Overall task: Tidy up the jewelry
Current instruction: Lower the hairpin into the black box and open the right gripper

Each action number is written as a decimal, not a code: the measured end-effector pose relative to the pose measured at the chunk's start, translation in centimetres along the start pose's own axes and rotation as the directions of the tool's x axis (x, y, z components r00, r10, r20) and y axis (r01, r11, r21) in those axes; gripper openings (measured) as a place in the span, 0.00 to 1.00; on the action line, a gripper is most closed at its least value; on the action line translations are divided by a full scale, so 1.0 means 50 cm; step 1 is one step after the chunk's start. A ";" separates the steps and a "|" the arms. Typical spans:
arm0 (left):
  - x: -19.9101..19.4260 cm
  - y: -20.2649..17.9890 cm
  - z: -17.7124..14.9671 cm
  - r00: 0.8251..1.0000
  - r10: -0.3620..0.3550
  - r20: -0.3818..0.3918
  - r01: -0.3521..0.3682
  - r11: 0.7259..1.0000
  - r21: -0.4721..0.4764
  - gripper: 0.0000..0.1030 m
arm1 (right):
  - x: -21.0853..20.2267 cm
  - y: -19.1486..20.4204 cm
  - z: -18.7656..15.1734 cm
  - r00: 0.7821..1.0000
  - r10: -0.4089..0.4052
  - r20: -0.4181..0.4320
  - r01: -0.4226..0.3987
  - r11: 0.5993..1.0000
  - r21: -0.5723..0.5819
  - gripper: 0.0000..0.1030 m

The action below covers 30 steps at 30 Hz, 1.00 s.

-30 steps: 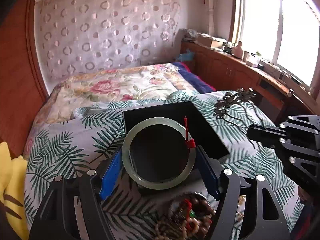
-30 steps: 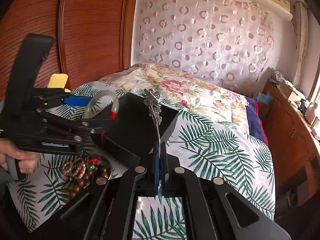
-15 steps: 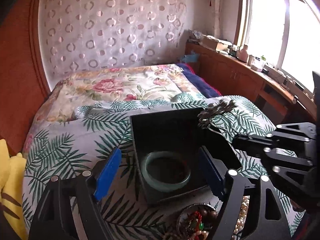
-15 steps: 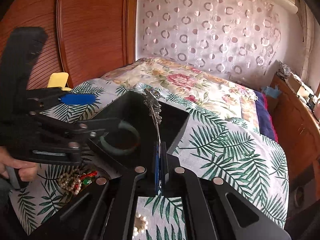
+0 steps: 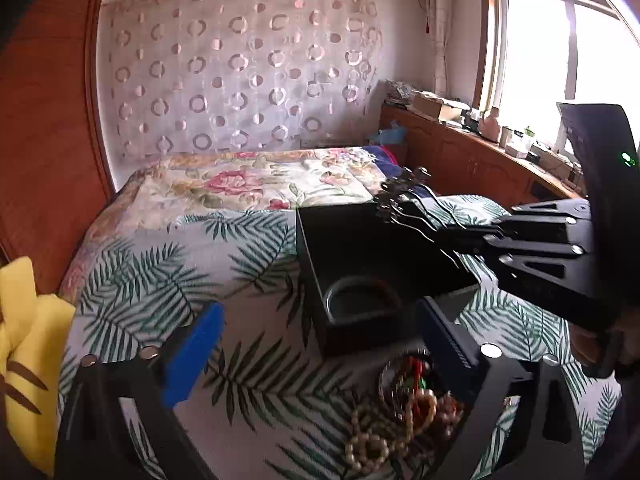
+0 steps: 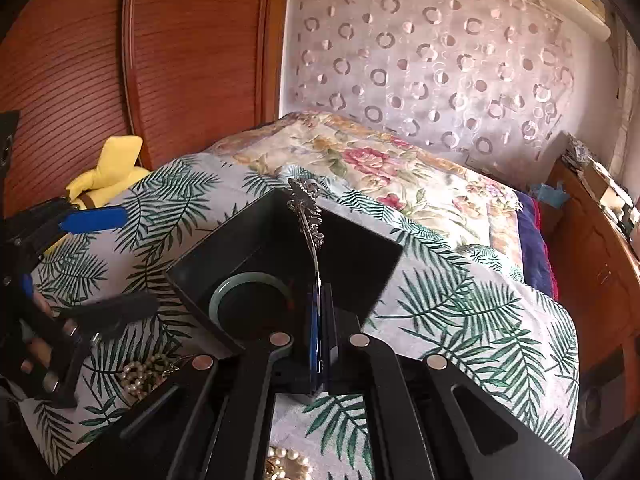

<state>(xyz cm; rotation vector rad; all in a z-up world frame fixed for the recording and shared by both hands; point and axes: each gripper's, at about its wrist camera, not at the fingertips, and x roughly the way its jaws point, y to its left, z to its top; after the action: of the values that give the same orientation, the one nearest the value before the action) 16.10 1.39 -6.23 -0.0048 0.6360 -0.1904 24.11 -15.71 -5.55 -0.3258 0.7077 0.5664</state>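
- Two grippers in view. Left gripper (image 5: 320, 332) has its blue pads spread wide with nothing between them; it sits at 6 o'clock of the black box (image 5: 320, 264).
- Right gripper (image 6: 320, 344) has its pads pressed together, pinching the thin stem of a silver hairpin (image 6: 306, 208). The ornate head stands up at 12 o'clock of the pads, above the box (image 6: 224, 248).
- Jade bangle (image 6: 224, 292) lies flat on the box floor, in the near part, toward 7 o'clock from the pin.
- Loose bead strands (image 5: 384, 424) lie in a heap on the palm-print bedspread (image 5: 160, 272), at 6 o'clock of the box, just beside it.
- Handling judgement: the pin looks light and springy, with a slim, smooth stem likely to swivel in the pads; the filigree head looks bendable. Hold low on the stem, as now. The bangle is probably rigid, slick and brittle, so the pin is best set down gently beside it.
- Beads: limp and tangle-prone; pinch a bunched section.
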 end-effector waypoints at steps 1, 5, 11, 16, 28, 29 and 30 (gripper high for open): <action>-0.001 -0.002 -0.002 1.000 0.001 -0.002 -0.001 1.000 0.000 0.92 | 0.004 0.003 -0.001 1.000 -0.002 -0.004 0.002 1.000 -0.003 0.02; -0.011 0.003 -0.026 1.000 -0.004 -0.021 0.004 1.000 -0.002 0.92 | 0.015 0.012 -0.010 1.000 -0.001 -0.018 0.001 1.000 -0.009 0.02; -0.028 0.007 -0.055 0.999 -0.015 -0.051 0.015 1.000 -0.002 0.92 | 0.018 0.012 -0.016 1.000 -0.005 -0.019 0.005 1.000 -0.015 0.06; -0.046 0.005 -0.075 0.997 -0.032 -0.063 0.032 1.000 0.000 0.92 | 0.006 0.008 -0.019 1.000 -0.005 0.000 0.005 1.000 -0.008 0.13; -0.076 -0.003 -0.112 0.994 -0.070 -0.087 0.071 0.997 0.005 0.87 | -0.081 -0.001 -0.058 0.995 0.032 0.091 -0.037 0.998 0.053 0.37; -0.075 -0.005 -0.115 0.993 -0.075 -0.092 0.076 0.997 0.006 0.86 | -0.086 0.002 -0.064 0.995 0.035 0.092 -0.040 0.998 0.056 0.37; -0.076 -0.007 -0.118 0.992 -0.080 -0.094 0.081 0.997 0.007 0.85 | -0.095 0.001 -0.074 0.995 0.037 0.092 -0.043 0.997 0.065 0.37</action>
<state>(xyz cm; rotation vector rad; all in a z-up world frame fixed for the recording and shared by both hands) 9.55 2.04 -8.70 -0.0112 0.7286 -0.2729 19.25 -19.17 -4.95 -0.2222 0.6450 0.5903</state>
